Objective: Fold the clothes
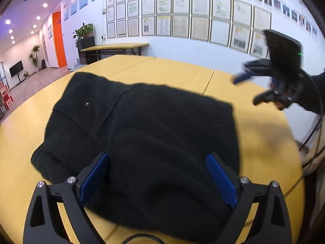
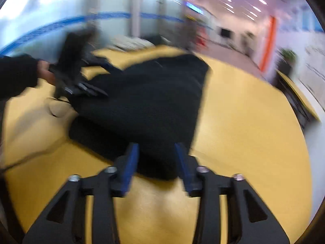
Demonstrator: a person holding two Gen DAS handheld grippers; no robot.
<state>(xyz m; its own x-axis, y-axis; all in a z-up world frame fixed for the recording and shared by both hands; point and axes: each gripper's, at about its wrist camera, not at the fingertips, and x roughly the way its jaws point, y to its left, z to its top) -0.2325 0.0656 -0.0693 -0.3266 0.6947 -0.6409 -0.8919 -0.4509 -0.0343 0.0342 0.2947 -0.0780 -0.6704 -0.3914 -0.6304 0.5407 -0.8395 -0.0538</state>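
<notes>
Black folded garment (image 1: 138,134) lies on the yellow table (image 1: 182,71). We note left gripper (image 1: 158,174) spread wide over its near edge, right gripper (image 2: 156,162) parted, gripping nothing, just beside it.

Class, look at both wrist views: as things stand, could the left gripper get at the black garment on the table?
Probably yes. The left gripper hangs open right over the black garment, nothing lying between, and the right gripper is off to the side.
</notes>
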